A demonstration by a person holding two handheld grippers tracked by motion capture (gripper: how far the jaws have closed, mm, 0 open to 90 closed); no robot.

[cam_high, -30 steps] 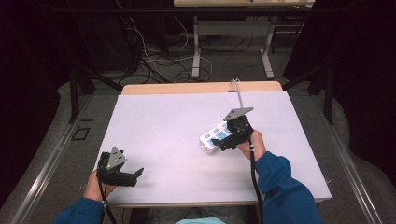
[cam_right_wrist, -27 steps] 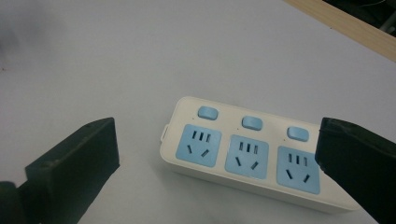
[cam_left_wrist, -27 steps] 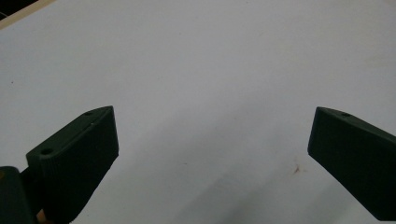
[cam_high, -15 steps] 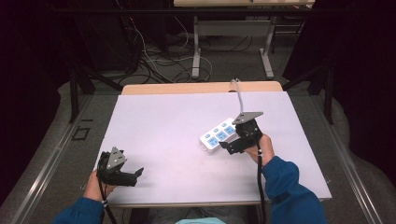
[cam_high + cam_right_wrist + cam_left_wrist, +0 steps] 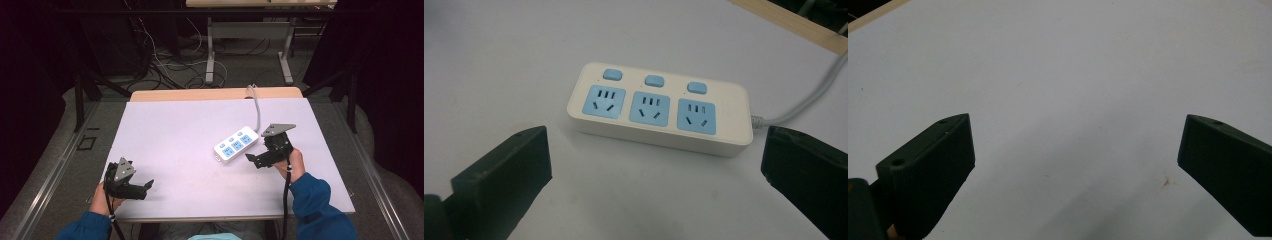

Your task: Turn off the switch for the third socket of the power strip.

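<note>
High view first, from the left edge across: the left gripper (image 5: 142, 187) sits low over the near left corner of the white table (image 5: 175, 130), held in the person's left hand (image 5: 102, 199), with a blue sleeve (image 5: 85, 230) coming in from the bottom. Its black jaws point toward the middle of the table, and a grey three-cornered plate rides on top of it. Left gripper view settles its state: the two jaws stand wide apart with bare white tabletop between them, and a small brownish speck (image 5: 1165, 182) lies on the surface near the right-hand jaw.

Moving right, the middle of the table is plain white. Then comes the power strip (image 5: 236, 145), white with three blue sockets and three blue switches, lying flat and angled on the right half of the table. Its grey cord (image 5: 257, 107) runs from the far end back over the wooden strip (image 5: 200, 94) at the table's far edge.

Just beside the strip's near right end is the right gripper (image 5: 254, 161), held in the right hand (image 5: 295, 162). Right gripper view shows its jaws spread wide, the power strip (image 5: 659, 108) lying just beyond them and not between them; the tips seem clear of it, though the gap is hard to judge.
</note>
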